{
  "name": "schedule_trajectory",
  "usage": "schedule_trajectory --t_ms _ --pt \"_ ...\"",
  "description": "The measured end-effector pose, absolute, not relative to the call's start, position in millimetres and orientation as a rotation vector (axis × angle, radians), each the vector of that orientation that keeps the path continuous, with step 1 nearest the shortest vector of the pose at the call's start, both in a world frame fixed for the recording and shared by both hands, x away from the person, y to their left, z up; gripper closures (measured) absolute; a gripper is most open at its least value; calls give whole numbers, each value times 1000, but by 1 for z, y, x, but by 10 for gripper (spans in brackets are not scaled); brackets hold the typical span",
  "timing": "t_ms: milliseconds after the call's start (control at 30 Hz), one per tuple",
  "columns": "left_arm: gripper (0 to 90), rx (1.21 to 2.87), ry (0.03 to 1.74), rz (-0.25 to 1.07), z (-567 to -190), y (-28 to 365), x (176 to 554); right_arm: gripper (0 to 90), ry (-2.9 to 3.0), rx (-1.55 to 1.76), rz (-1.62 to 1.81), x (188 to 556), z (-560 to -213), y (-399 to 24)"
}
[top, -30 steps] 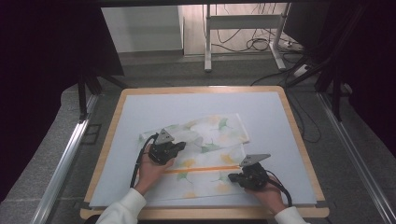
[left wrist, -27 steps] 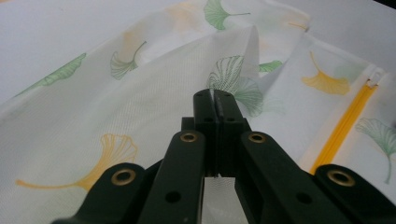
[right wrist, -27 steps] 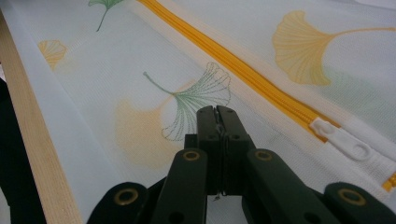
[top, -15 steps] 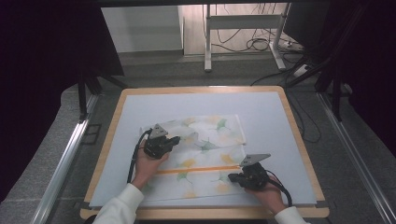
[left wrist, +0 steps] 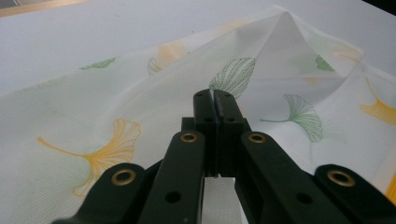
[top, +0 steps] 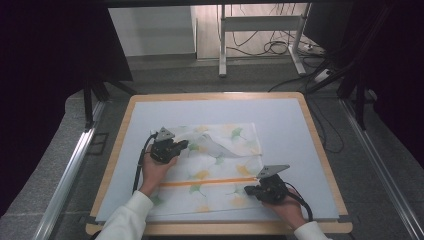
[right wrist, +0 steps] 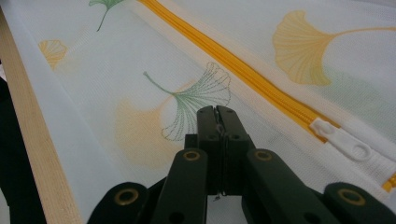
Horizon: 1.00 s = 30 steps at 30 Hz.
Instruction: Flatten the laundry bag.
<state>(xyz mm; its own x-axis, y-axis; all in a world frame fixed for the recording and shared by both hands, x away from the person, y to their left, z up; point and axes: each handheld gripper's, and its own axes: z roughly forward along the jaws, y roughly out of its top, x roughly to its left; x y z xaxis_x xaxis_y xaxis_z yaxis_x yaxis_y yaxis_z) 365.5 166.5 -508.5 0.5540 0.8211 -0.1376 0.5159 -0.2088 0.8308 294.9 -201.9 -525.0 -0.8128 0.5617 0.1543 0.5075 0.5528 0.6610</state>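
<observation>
From my remote seat I've got a wood-edged worktop [top: 320, 150] with a pale blue mat [top: 280, 115], a metal stand [top: 260, 22] behind it, and loose cables [top: 277, 47] snaking over the floor [top: 165, 75] back there

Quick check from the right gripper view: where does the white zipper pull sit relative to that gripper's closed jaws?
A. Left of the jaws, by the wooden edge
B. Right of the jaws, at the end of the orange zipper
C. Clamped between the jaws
B: the white zipper pull lies at the end of the orange zipper, right of the right gripper, clear of its closed jaws.
</observation>
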Motion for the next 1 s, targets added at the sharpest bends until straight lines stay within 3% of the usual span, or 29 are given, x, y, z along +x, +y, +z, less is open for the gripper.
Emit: schedule_trajectory --t_ms 1000 --pt "899 1826 1200 421 -512 204 418 888 2706 931 1121 296 -525 -203"
